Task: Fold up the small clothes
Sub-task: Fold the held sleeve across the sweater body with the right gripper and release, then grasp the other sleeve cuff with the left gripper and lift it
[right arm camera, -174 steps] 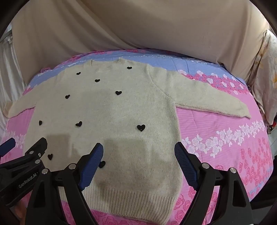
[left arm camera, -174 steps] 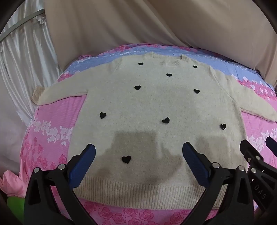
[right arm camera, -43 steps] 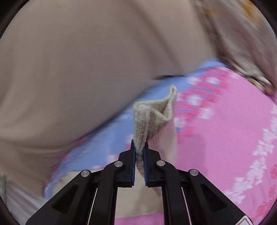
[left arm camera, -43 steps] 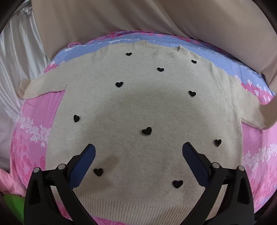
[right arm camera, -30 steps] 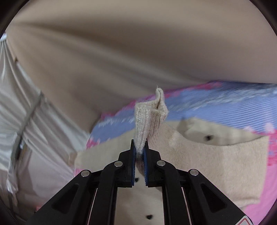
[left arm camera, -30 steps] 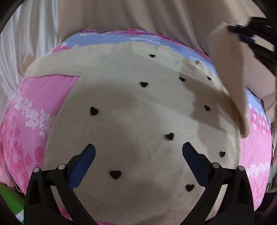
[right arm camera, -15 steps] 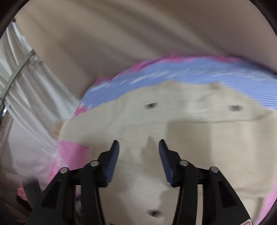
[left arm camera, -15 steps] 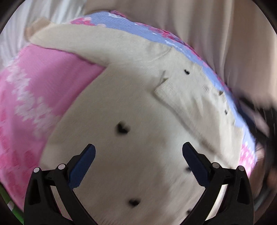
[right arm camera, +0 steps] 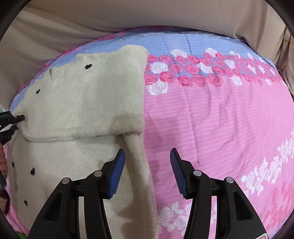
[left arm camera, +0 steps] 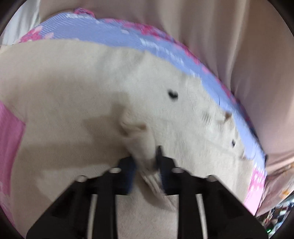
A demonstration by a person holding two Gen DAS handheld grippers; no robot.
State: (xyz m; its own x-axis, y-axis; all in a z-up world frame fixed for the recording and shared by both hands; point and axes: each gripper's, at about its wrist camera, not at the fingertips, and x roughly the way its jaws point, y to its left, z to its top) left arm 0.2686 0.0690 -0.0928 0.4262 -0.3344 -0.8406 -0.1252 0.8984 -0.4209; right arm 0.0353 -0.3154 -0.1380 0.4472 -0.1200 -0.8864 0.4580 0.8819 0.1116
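Observation:
A cream knitted sweater [right arm camera: 60, 165] with small black hearts lies flat on the bed. Its right sleeve [right arm camera: 88, 110] is folded across the chest, the cuff pointing left. In the blurred left wrist view my left gripper [left arm camera: 147, 161] is shut on that sleeve's end [left arm camera: 139, 139], with ribbed cuff bunched between the pads and the sweater [left arm camera: 64, 82] spread beyond. The left gripper [right arm camera: 19, 122] also shows at the far left of the right wrist view. My right gripper [right arm camera: 147, 165] hangs open over the sweater's right side edge, its pads pressing on nothing.
The bedspread [right arm camera: 211, 119] is pink with roses and has a blue striped band [left arm camera: 114, 35] at the far side. Beige fabric [right arm camera: 128, 12] rises behind the bed. Bare bedspread stretches to the right of the sweater.
The right gripper carried the sleeve over the sweater, let it go, opened and swung back to the right side edge. The left gripper moved in to the sleeve's end and shut on it.

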